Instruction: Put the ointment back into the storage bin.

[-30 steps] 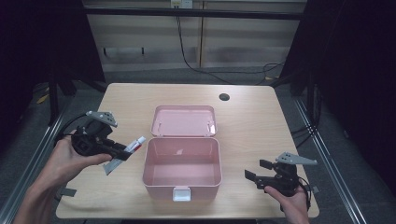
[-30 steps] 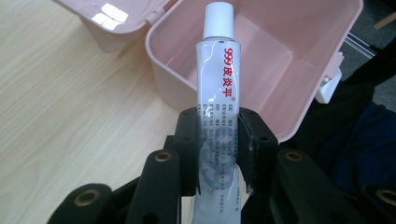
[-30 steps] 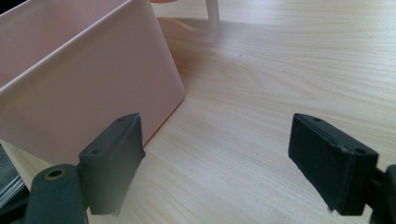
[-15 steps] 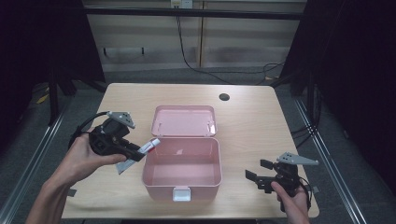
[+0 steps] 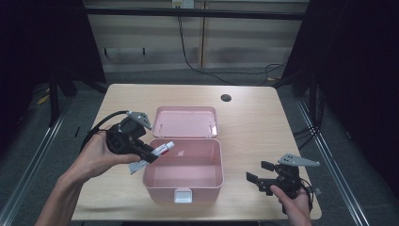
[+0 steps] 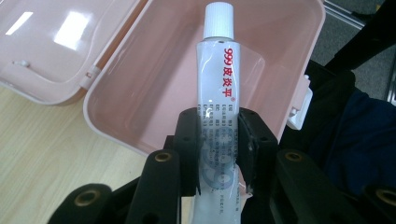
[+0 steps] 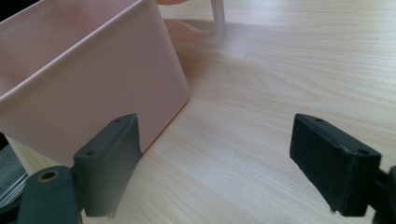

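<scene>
Left tool (image 5: 149, 156): clenched on the ointment tube (image 5: 160, 150); since a second ago it had carried the tube from the tabletop's (image 5: 254, 122) 9 o'clock side toward the centre.
Ointment tube: white cap at the pink storage box's (image 5: 182, 187) 9 o'clock rim, over the open cavity.
Meaning: judged ready for lowering and letting go inside.
Box lid (image 5: 184, 121): folded back at 12 o'clock.
Right tool (image 5: 256, 178): released, holding nothing, unmoved at the box's 3 o'clock.

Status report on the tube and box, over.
Left gripper shut on tube, cap over open pink box. Right gripper open, empty. Nothing blocking.
</scene>
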Tool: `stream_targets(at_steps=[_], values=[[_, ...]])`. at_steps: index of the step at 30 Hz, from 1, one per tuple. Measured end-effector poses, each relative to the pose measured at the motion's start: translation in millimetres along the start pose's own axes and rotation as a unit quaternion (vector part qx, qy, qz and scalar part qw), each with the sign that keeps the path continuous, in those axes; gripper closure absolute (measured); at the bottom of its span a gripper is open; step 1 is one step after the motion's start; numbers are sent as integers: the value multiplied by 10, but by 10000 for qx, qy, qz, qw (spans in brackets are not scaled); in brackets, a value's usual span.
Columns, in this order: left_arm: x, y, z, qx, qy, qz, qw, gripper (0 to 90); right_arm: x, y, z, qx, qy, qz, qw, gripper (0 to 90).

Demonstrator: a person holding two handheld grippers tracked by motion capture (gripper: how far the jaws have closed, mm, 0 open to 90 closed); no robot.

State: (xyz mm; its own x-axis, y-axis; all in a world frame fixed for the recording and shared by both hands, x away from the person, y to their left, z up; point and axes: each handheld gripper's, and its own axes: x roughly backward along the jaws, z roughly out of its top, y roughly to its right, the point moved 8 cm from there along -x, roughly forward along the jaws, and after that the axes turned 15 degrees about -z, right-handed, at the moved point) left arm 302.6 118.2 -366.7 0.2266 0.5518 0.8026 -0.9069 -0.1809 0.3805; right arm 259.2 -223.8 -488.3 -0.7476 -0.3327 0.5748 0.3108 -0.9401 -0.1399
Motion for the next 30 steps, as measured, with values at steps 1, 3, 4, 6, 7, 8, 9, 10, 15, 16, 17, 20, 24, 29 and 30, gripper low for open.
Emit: stream_targets(at_steps=[1, 3, 4, 6, 7, 8, 9, 10, 15, 16, 17, 20, 24, 29, 30], values=[[0, 0, 0, 0, 0, 0, 10000, 711, 0, 0, 0, 0, 0, 0, 10000, 161], [-29, 28, 46, -70, -48, -53, 9999, 711, -3, 6, -4, -7, -17, -10, 10000, 161], [-39, 38, 59, -139, -121, -95, 9998, 711, -3, 8, -6, -15, -29, -21, 10000, 161], [-61, 63, 82, -156, -74, -170, 9997, 711, -3, 6, -5, -15, -27, -12, 10000, 161], [-80, 75, 107, -185, -30, -275, 9994, 711, -5, 3, -3, 2, -13, -3, 10000, 161], [-120, 62, 139, -186, 34, -306, 9994, 711, -5, -4, -5, 4, -33, 4, 10000, 161], [-120, 62, 139, -186, 34, -306, 9994, 711, -5, -4, -5, 4, -33, 4, 10000, 161], [-166, 47, 147, -198, -73, -335, 9992, 711, -7, -4, -7, 19, -42, -1, 10000, 161], [-250, 33, 183, -164, -261, -297, 9991, 710, -11, -3, -8, 1, -55, -16, 10000, 161], [-288, 34, 220, -197, -392, -301, 9986, 711, -10, -5, -7, 9, -53, -10, 10000, 161], [-288, 34, 220, -197, -392, -301, 9986, 711, -10, -5, -7, 9, -53, -10, 10000, 161], [-381, 54, 297, -162, -454, -246, 9985, 711, -8, -5, -7, 10, -44, -1, 10000, 161], [-475, 89, 347, -344, -610, -337, 9970, 711, -13, -1, -18, 32, -80, -21, 10000, 161], [-527, 75, 367, -336, -689, -372, 9964, 710, -13, -5, -17, 24, -85, -8, 10000, 161], [-535, 62, 378, -296, -674, -402, 9965, 710, -13, -3, -18, 31, -80, -6, 10000, 161]])
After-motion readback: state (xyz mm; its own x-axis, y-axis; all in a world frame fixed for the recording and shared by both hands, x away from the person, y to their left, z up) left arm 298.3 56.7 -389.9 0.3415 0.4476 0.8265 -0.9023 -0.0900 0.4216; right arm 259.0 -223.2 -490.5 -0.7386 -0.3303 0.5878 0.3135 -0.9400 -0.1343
